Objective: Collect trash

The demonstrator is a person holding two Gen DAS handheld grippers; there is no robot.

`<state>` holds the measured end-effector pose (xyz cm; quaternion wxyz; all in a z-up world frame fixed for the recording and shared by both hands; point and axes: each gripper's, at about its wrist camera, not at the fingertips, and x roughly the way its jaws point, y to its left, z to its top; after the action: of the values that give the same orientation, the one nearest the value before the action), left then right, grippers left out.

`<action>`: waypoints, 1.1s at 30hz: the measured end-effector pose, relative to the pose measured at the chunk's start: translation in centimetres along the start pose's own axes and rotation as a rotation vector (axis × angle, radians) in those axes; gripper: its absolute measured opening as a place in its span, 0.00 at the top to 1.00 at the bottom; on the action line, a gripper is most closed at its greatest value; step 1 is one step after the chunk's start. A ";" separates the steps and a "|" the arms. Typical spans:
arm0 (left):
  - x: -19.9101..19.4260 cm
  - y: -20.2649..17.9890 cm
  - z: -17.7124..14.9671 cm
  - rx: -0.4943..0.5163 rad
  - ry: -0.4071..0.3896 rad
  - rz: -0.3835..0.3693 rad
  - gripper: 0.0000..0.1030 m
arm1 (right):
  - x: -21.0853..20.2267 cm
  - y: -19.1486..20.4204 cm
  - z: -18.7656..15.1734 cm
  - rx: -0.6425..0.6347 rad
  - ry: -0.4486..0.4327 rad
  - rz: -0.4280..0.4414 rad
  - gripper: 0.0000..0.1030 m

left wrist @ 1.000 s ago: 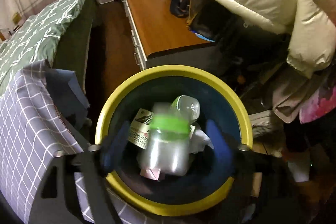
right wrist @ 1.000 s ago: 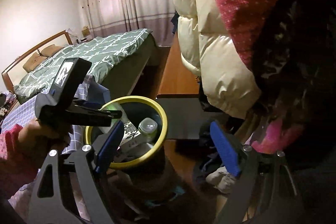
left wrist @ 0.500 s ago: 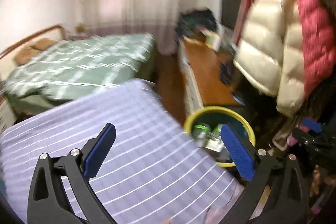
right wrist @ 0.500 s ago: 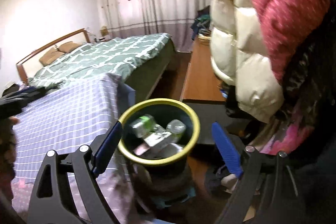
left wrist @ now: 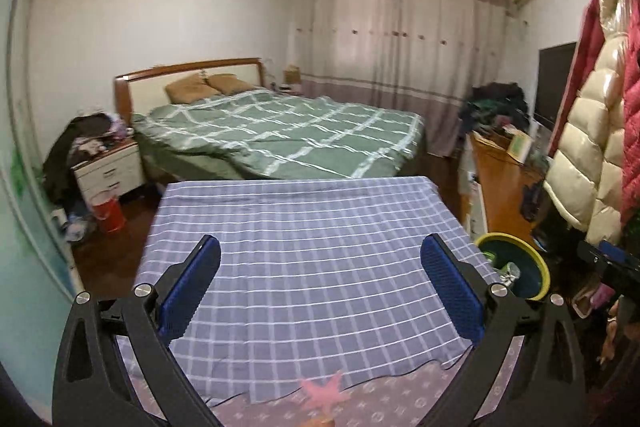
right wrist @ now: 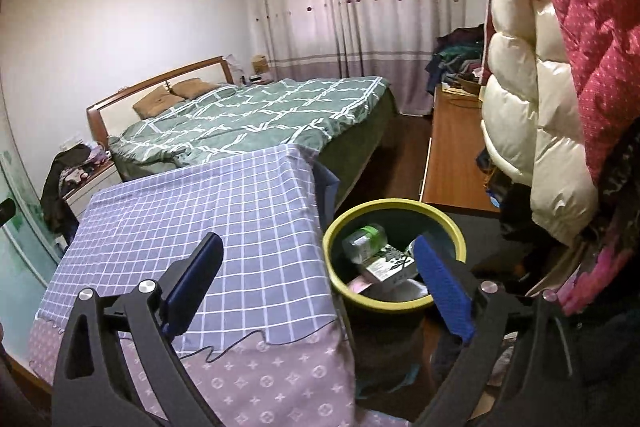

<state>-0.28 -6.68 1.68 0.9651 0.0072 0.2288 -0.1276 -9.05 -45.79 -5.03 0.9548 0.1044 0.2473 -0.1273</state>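
Both hand-held grippers gape wide and empty, jaws just opened; the left hand-held gripper (left wrist: pixel 320 285) left the bin (right wrist: pixel 394 255); its bottle (right wrist: pixel 364 242) lies inside; the right hand-held gripper (right wrist: pixel 318 281) hovers beside the bin.

Black gripper (left wrist: pixel 320 291), blue ribbed pads (left wrist: pixel 450 291)

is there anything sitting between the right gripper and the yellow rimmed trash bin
Nothing visible does. The right gripper, open and empty, its jaws having just opened wider, points over the edge of the checked cloth toward the trash bin. The bin's mouth is uncovered, with a plastic bottle and cartons inside.
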 end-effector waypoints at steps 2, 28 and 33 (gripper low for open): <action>-1.0 0.9 -0.5 -0.008 0.000 0.014 0.04 | -0.5 0.5 -0.1 0.001 -0.005 0.010 0.11; -6.5 4.6 -3.6 -0.046 -0.014 0.131 0.04 | -3.2 3.1 -0.8 -0.045 -0.021 0.026 0.08; -6.4 4.6 -3.4 -0.049 -0.015 0.131 0.04 | -3.3 3.4 -0.8 -0.046 -0.022 0.033 0.08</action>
<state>-6.20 -0.40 1.25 0.9729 -0.0025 0.2237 -0.0586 -11.21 -41.77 -3.64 0.9617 0.0848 0.2378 -0.1071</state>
